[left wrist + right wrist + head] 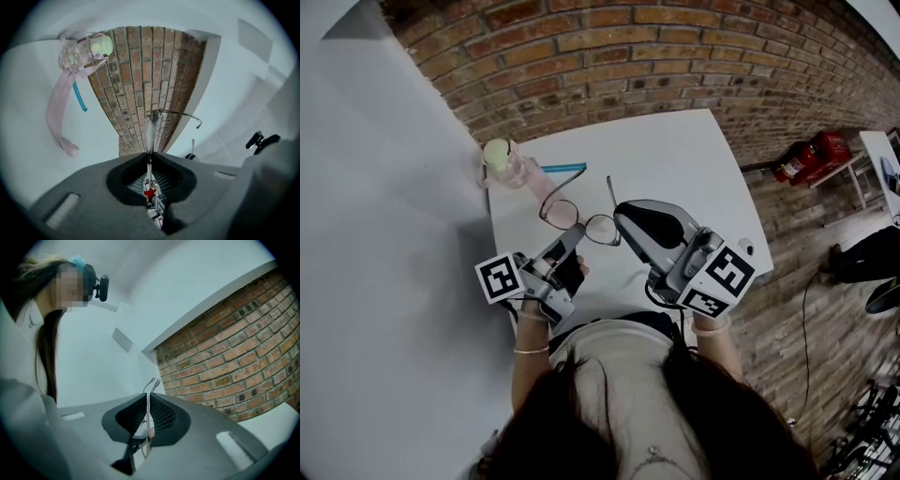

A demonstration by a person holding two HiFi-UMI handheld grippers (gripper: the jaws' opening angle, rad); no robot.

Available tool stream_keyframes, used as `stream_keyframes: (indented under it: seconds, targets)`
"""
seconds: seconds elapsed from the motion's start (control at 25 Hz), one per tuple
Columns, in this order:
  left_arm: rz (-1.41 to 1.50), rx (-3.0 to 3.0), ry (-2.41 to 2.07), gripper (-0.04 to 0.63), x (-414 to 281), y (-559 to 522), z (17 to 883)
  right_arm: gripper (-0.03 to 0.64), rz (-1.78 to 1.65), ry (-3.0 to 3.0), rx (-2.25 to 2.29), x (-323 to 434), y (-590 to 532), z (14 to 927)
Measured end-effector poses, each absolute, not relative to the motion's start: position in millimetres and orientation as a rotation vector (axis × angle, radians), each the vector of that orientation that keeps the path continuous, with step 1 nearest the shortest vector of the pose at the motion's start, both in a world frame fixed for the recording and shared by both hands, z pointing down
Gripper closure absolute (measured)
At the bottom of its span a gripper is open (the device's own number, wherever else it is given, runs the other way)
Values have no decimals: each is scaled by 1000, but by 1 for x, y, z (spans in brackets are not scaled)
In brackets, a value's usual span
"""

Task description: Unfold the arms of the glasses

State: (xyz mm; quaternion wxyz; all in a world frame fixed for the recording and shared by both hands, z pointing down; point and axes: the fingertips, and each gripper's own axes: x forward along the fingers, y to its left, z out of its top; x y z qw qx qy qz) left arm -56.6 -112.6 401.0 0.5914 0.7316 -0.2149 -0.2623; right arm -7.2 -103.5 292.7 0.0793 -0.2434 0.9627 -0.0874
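Observation:
Thin wire-rimmed glasses (579, 221) hang above the white table (675, 159), held between both grippers. My left gripper (570, 236) is shut on the left lens rim. In the left gripper view the rim (149, 133) runs edge-on out of the closed jaws. One arm (178, 114) stands out to the right, ending in a hook. My right gripper (622, 221) is shut on the right lens rim, and the wire frame (150, 386) shows between its jaws. In the head view one arm (609, 189) points away toward the wall.
A pink see-through bottle (507, 163) with a pink strap (58, 117) stands at the table's far left corner, with a teal stick (563, 170) beside it. A brick wall (675, 56) runs behind the table. A red fire extinguisher (811, 157) lies on the floor at right.

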Motion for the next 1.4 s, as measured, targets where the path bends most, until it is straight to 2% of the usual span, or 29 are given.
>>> stream_keyframes:
  seconds: [1.4]
  targets:
    - [-678, 1657, -542, 571, -70, -118, 403, 590, -282, 2844, -736, 4, -103, 292]
